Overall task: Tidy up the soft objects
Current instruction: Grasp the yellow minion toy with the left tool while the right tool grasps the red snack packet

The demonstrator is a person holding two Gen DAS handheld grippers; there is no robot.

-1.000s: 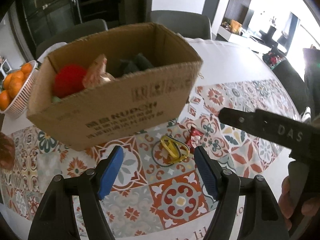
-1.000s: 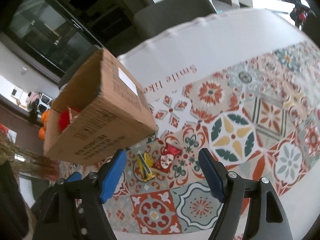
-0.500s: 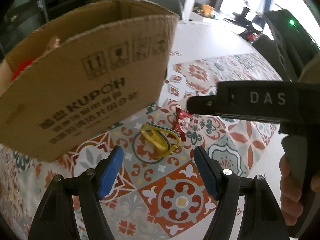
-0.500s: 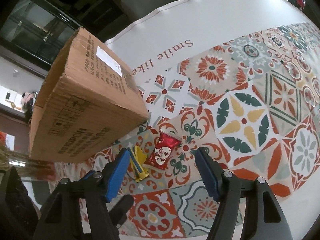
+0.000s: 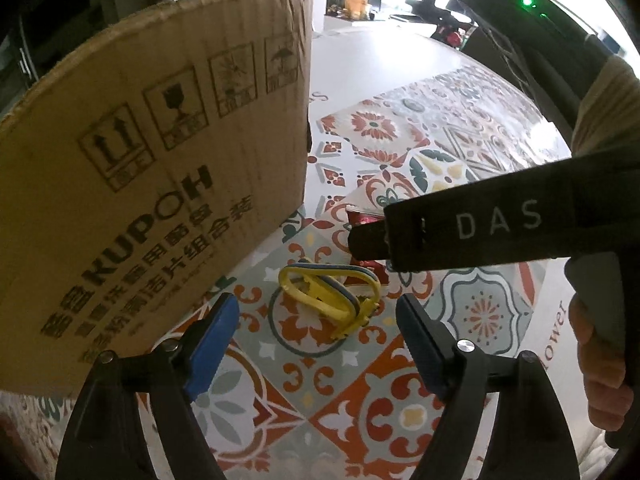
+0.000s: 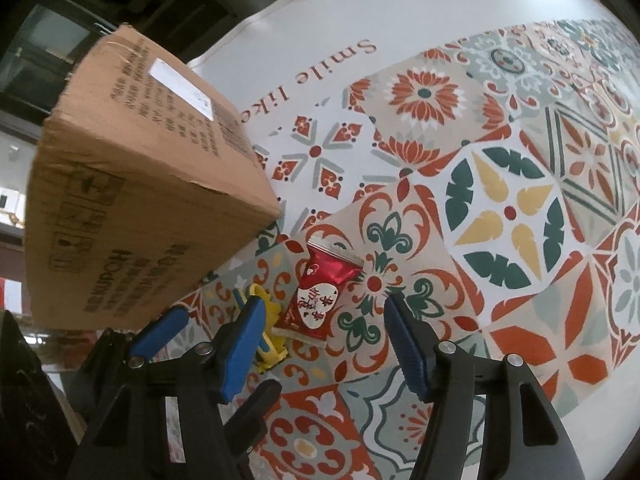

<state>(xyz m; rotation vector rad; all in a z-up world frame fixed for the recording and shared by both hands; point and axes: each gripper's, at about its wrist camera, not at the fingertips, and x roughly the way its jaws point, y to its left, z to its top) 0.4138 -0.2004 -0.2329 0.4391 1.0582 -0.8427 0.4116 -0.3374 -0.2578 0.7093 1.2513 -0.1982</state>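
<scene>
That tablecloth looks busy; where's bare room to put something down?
The tablecloth lies bare right of the red packet, and beyond the cardboard box near the "Smile" lettering. It is crowded beside the box, where the yellow band and packet lie.

Box (image 5: pixel 152 184): brown cardboard, printed "KUPOH" with handling symbols, white label on one side; stands on the patterned tablecloth. Bands (image 5: pixel 328 296): loose bundle of yellow loops with a blue-grey one, lying flat near the box's front corner. Packet (image 6: pixel 320 296): small red foil sachet, white patch with red characters, lying flat just beside the bands.
</scene>
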